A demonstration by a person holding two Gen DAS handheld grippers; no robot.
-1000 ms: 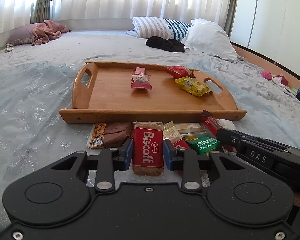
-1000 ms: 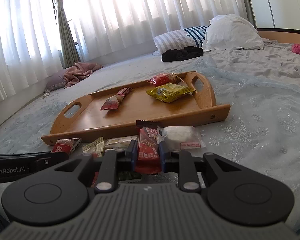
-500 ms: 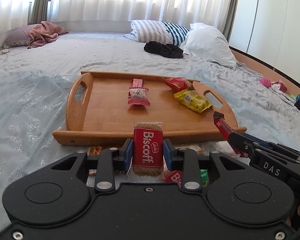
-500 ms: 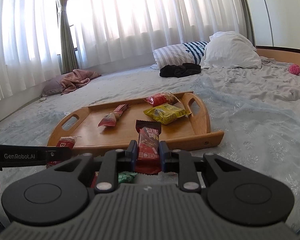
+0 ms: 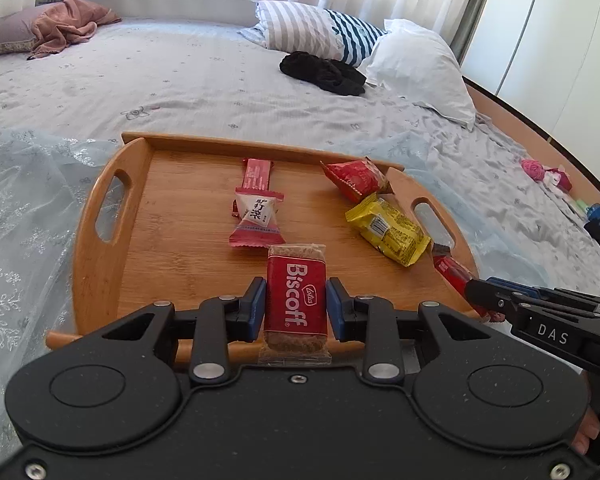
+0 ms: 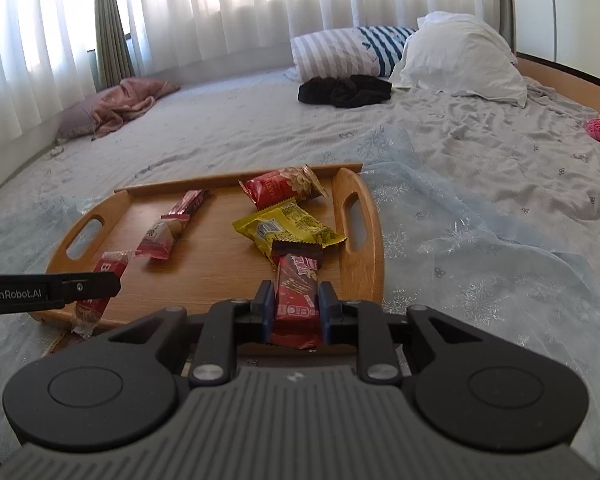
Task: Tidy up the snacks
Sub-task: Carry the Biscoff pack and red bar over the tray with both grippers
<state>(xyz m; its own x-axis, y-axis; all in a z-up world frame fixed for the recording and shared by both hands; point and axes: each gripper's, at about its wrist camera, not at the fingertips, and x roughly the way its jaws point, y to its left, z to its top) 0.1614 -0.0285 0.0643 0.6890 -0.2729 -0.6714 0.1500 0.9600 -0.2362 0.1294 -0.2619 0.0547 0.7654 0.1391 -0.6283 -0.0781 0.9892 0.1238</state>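
Note:
A wooden tray (image 5: 100, 264) with two handles lies on the bed; it also shows in the right wrist view (image 6: 220, 280). On it lie a pink-and-white candy packet (image 5: 256, 220), a pink bar (image 5: 256, 174), a red peanut packet (image 5: 356, 176) and a yellow packet (image 5: 388, 230). My left gripper (image 5: 296, 304) is shut on a red Biscoff biscuit packet (image 5: 296, 300), held above the tray's near edge. My right gripper (image 6: 296, 308) is shut on a red-brown snack bar (image 6: 296, 292), above the tray's near right part.
Pillows (image 5: 416, 64), a black garment (image 5: 320, 74) and a pink blanket (image 5: 64, 24) lie at the far side of the bed. A sheer blue cloth (image 6: 460, 240) lies under and around the tray. Small toys (image 5: 540, 170) sit at the right edge.
Both grippers have lifted their snacks off the pile in front of the tray and moved forward over the tray. The remaining snack pile has dropped out of view.

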